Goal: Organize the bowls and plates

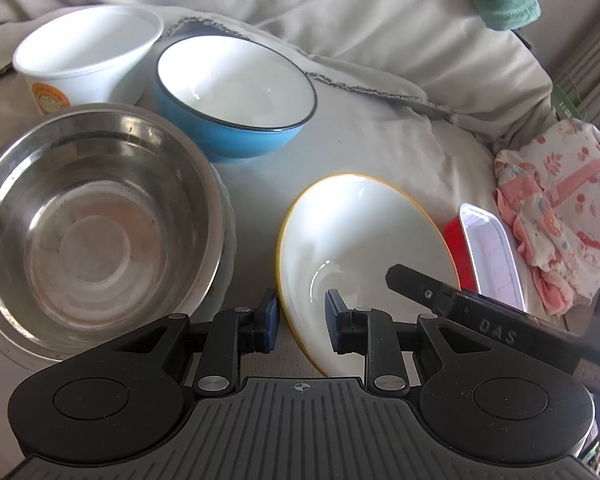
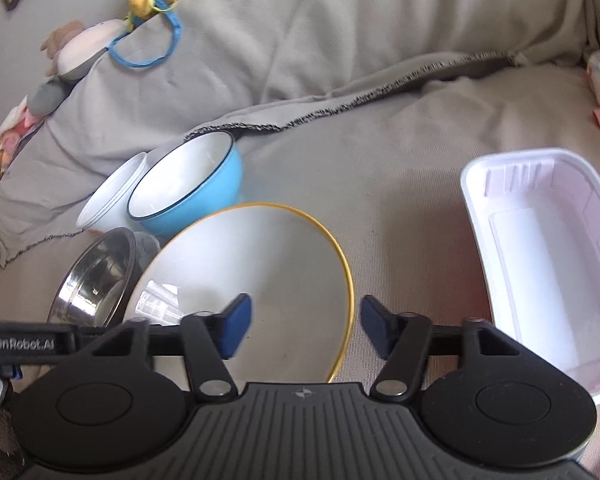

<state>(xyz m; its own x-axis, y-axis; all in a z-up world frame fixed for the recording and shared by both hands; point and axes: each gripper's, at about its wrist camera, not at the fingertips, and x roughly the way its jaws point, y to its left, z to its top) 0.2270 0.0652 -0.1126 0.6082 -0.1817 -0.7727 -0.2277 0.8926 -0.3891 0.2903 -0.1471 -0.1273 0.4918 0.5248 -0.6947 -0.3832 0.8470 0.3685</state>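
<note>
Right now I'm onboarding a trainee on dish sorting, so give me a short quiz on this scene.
1. True or false: the steel bowl holds food.
2. Which dish has both tools at its rim? A) blue bowl B) yellow-rimmed plate C) white tray
3. Fill in: behind the steel bowl stands a white ___.

Key: 1 false; 2 B, the left tool and right tool both straddle its edge, open; 3 cup.
</note>
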